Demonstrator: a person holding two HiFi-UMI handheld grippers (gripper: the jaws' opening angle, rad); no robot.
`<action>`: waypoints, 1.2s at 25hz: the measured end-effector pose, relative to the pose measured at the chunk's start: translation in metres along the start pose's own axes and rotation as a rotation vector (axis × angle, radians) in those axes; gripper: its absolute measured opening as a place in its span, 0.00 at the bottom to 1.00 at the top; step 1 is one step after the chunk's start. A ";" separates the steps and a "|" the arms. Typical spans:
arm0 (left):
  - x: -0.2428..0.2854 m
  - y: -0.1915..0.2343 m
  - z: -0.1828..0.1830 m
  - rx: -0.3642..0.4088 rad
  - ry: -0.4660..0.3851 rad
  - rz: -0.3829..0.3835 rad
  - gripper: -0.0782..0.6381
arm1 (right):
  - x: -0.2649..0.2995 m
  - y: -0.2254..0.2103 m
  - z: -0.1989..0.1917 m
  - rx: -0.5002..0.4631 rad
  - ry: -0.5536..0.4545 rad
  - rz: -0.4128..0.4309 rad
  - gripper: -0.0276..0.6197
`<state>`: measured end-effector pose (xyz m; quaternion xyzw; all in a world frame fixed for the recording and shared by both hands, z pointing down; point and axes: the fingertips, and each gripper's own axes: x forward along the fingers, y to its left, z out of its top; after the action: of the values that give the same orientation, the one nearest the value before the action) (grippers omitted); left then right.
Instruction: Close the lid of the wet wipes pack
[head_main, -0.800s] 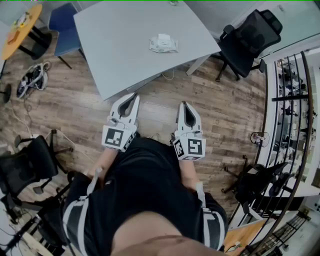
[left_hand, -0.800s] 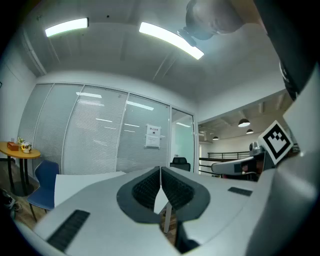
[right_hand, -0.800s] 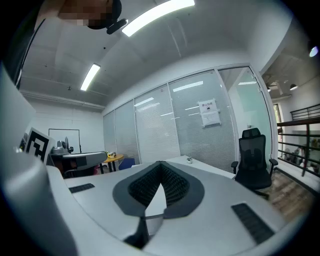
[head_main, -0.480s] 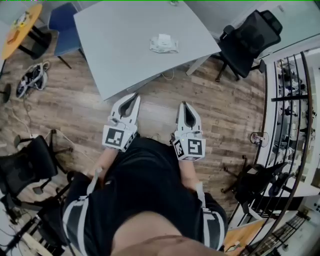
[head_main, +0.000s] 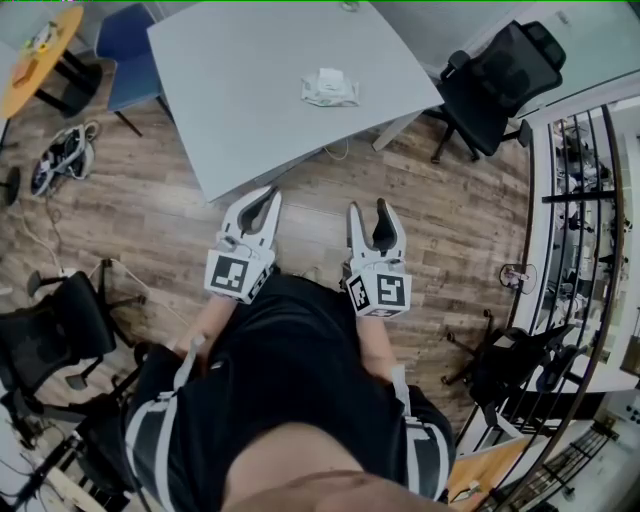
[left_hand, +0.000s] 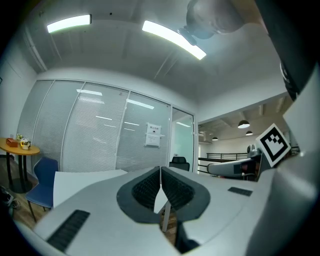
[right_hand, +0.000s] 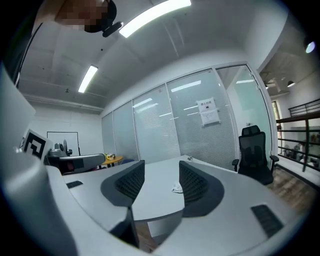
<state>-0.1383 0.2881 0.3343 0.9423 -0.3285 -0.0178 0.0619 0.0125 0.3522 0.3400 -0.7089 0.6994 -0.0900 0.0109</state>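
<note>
The wet wipes pack (head_main: 328, 88) lies on the grey table (head_main: 250, 100), towards its right edge, white and crumpled; whether its lid is up is too small to tell. Both grippers hang in front of the person's lap, over the wooden floor and short of the table. My left gripper (head_main: 268, 192) is shut, its ribbed pads (left_hand: 150, 187) meeting with nothing between them. My right gripper (head_main: 369, 207) stands open and empty. In the right gripper view, the pack (right_hand: 177, 188) shows far off between the spread jaws.
A black office chair (head_main: 495, 80) stands right of the table and a blue chair (head_main: 130, 50) behind it. Another black chair (head_main: 55, 335) is at my left. An orange round table (head_main: 45, 55), shoes (head_main: 65, 160) and a railing (head_main: 585, 230) ring the room.
My right gripper's jaws have spread apart from shut. My left gripper and the pack have not moved.
</note>
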 end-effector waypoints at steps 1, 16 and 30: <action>0.000 0.002 0.000 -0.004 0.001 -0.001 0.15 | 0.002 0.000 -0.003 -0.005 0.013 -0.004 0.39; 0.008 0.060 -0.004 -0.031 0.030 -0.043 0.15 | 0.048 0.032 -0.006 -0.021 0.047 -0.050 0.39; 0.043 0.097 -0.027 -0.040 0.086 -0.080 0.15 | 0.092 0.027 -0.008 -0.021 0.053 -0.076 0.39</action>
<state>-0.1628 0.1890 0.3739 0.9532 -0.2870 0.0138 0.0942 -0.0149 0.2606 0.3541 -0.7325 0.6729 -0.1015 -0.0185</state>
